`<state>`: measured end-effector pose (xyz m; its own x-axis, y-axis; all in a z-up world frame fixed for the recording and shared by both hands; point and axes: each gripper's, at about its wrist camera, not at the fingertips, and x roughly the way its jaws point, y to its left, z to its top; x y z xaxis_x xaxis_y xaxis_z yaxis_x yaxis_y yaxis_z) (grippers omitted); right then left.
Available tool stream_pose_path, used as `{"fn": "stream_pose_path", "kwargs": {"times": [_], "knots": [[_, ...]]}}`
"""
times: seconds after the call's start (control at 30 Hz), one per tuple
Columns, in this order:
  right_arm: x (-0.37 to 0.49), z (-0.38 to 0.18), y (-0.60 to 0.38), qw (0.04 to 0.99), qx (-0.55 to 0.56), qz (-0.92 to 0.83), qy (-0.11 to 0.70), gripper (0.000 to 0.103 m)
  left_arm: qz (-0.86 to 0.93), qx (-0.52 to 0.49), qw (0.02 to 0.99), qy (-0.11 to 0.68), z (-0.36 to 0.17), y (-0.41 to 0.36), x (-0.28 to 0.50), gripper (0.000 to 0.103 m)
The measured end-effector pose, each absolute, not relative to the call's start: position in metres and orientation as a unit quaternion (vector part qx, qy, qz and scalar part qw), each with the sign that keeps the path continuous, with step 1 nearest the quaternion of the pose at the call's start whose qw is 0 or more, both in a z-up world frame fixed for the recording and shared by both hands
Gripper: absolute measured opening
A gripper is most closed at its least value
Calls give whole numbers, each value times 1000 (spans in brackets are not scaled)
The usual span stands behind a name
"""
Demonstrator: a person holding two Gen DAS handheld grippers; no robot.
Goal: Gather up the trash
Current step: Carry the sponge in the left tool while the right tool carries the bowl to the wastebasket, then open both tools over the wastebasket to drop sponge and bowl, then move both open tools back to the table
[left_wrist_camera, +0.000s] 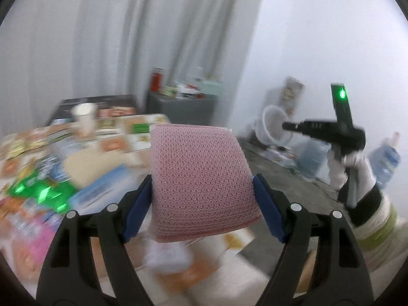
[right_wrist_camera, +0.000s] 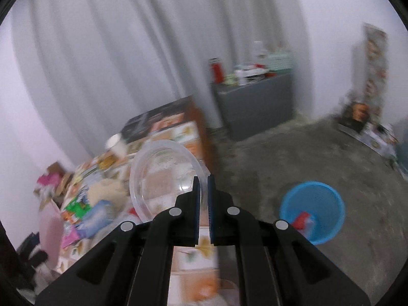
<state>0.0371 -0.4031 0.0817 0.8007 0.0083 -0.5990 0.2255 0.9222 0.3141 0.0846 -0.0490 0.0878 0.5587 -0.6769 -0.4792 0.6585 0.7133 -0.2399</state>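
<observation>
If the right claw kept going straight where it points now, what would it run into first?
Probably the patterned table: the right claw, shut on the rim of the clear plastic bowl, points over the table's far edge. The blue basket sits off to the right. Depth is unclear.

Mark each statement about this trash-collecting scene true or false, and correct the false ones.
1. The left hand-held gripper holds a pink mesh sponge. True.
2. The right hand-held gripper is open and holds nothing. False: it is shut on the rim of a clear plastic container.
3. A blue basket stands on the floor. True.
4. The blue basket has nothing in it. False: something red lies inside.
5. A white paper cup stands on the cluttered table. True.
</observation>
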Motion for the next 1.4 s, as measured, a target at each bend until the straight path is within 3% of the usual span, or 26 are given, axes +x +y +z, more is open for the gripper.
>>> {"fn": "stream_pose_path", "kwargs": {"times": [0.33, 0.57, 0.77, 0.8, 0.83, 0.9, 1.1, 1.3, 1.4], "knots": [[-13, -19, -538, 868, 296, -184, 354, 6, -485, 98, 776, 391, 82, -276, 160, 75], [9, -105, -598, 816, 351, -224, 401, 6, -495, 105, 699, 505, 1, -428, 203, 75], [55, -158, -642, 794, 354, -258, 423, 7, -461, 102, 703, 532, -65, -505, 228, 81], [63, -170, -650, 786, 357, -260, 432, 10, -453, 110, 704, 536, -79, -520, 231, 83], [71, -183, -657, 777, 365, -261, 443, 25, -441, 119, 705, 542, -94, -532, 235, 83], [78, -200, -668, 764, 367, -274, 453, 41, -421, 124, 712, 548, -112, -546, 241, 83], [64, -202, -664, 778, 354, -281, 437, 41, -421, 86, 707, 562, -122, -539, 252, 83], [35, -163, -633, 814, 305, -288, 402, 41, -454, 73, 716, 526, -80, -502, 240, 83], [17, -128, -607, 838, 273, -299, 365, 50, -480, 46, 713, 509, -51, -476, 233, 83]]}}
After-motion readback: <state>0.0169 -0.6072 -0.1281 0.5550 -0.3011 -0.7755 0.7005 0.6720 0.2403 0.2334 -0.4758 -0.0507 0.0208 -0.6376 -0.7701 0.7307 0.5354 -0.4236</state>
